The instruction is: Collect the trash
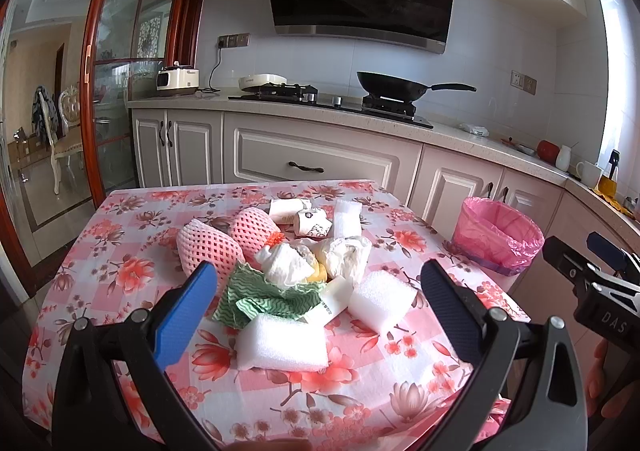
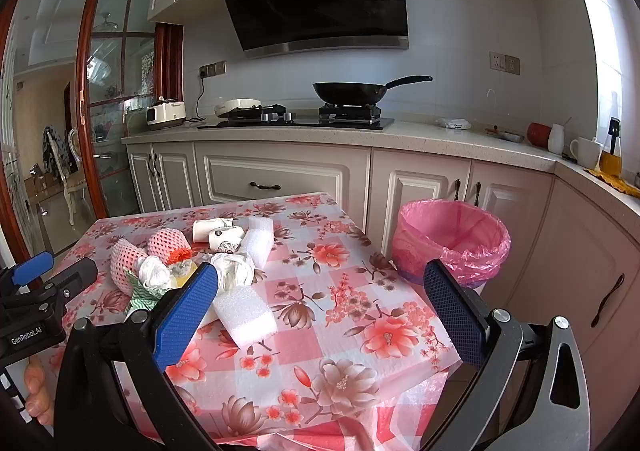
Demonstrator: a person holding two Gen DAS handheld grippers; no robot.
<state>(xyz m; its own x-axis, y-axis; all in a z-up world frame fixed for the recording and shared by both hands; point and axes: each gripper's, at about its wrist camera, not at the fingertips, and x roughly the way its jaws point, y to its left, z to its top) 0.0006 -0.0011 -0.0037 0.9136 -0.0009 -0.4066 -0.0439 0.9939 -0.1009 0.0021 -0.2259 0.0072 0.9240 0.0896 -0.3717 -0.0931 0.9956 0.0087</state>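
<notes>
On the desk (image 1: pixel 132 211) with its pink floral checked cloth, two pink foam fruit nets (image 1: pixel 208 251) lie leftmost, then crumpled white tissues (image 1: pixel 304 263) and white foam blocks (image 1: pixel 280 343). The left tool (image 1: pixel 316 303) hovers wide open and empty, as does the right tool (image 2: pixel 320 307). The pink-lined round bin (image 2: pixel 452 243) stands just beside the desk's right edge.

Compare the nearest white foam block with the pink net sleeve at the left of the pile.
The foam block is white, smooth and boxy; the net sleeve is pink, open-meshed and rounded. The block lies flat at the pile's near edge, the sleeve bulges up on its left. Both lie on the flowered tablecloth, untouched.
</notes>
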